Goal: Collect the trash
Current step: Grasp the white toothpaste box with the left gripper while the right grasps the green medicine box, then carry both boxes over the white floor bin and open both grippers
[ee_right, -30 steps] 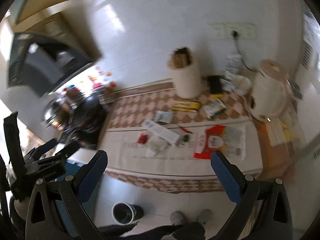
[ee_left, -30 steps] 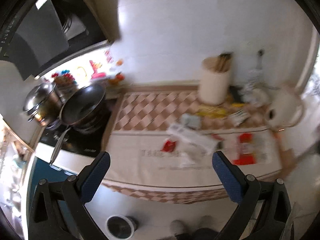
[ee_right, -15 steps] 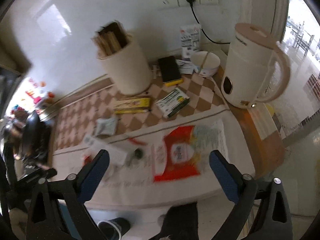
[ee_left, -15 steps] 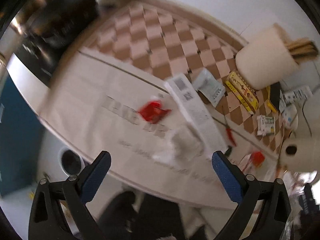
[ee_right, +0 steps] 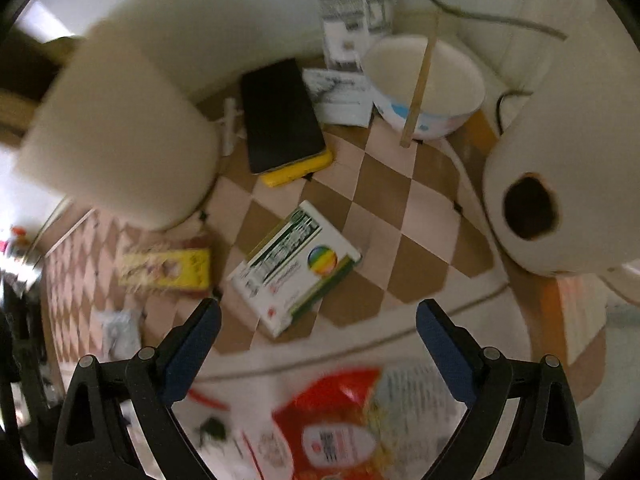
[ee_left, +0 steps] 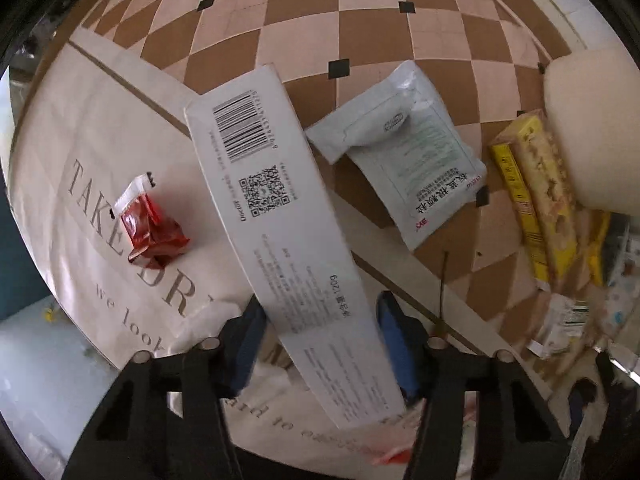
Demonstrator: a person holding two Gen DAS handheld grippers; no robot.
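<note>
Left gripper (ee_left: 320, 320) jaws narrowed — right gripper (ee_right: 318, 326) jaws spread wide.

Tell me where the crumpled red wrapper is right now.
In the left wrist view, the crumpled red wrapper lies on the printed cream cloth, left of the long white box.

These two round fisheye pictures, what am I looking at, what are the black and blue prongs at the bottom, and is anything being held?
A person holds a two-finger claw in each hand, each with a camera looking along its fingers. The left claw has closed around a long white cardboard box with a barcode, beside a crumpled red sachet and a pale green foil packet on the checkered counter. The right claw is open and empty, above a white and green carton and a red printed bag.
</note>
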